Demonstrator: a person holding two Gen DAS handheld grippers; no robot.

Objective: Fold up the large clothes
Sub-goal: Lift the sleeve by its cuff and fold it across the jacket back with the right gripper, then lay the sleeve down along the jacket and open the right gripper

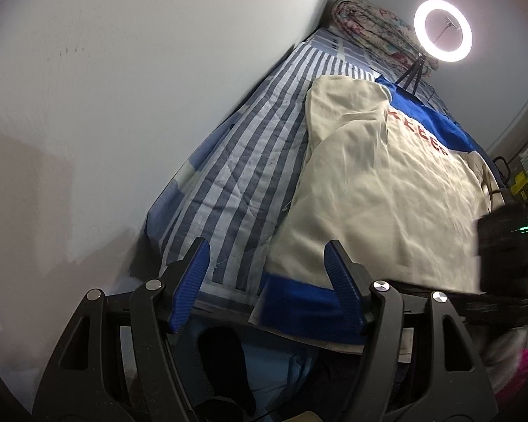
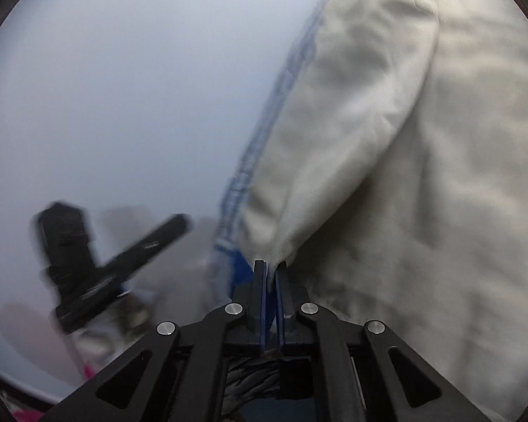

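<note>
While the shirt (image 1: 380, 190) is lying spread on the bed (image 1: 236, 176), the left gripper (image 1: 267, 256) is hovering over its near edge with the jaws standing wide apart and nothing between them. One blue pad is hanging above the striped sheet, the other above the blue hem (image 1: 299, 302) of the shirt, which is drooping over the bed edge.

The shirt is cream with blue parts at the shoulders and hem. Red letters (image 1: 419, 133) are running across it; they are looking like "KEEPER", but the first ones are partly hidden under a folded cream part, so I cannot read the full word. In the right wrist view only a strip of red print is showing at the top edge, too cut off to read.

The right gripper (image 2: 270, 270) is clenching a pinch of the cream cloth (image 2: 387, 161), with its jaws pressed together on it. The cloth is rising from the pads in a taut fold. This view is blurred.

At the far end of the bed a ring light (image 1: 442, 30) is shining on a small tripod, and a rolled floral quilt (image 1: 373, 31) is lying beside the wall (image 1: 140, 88).
</note>
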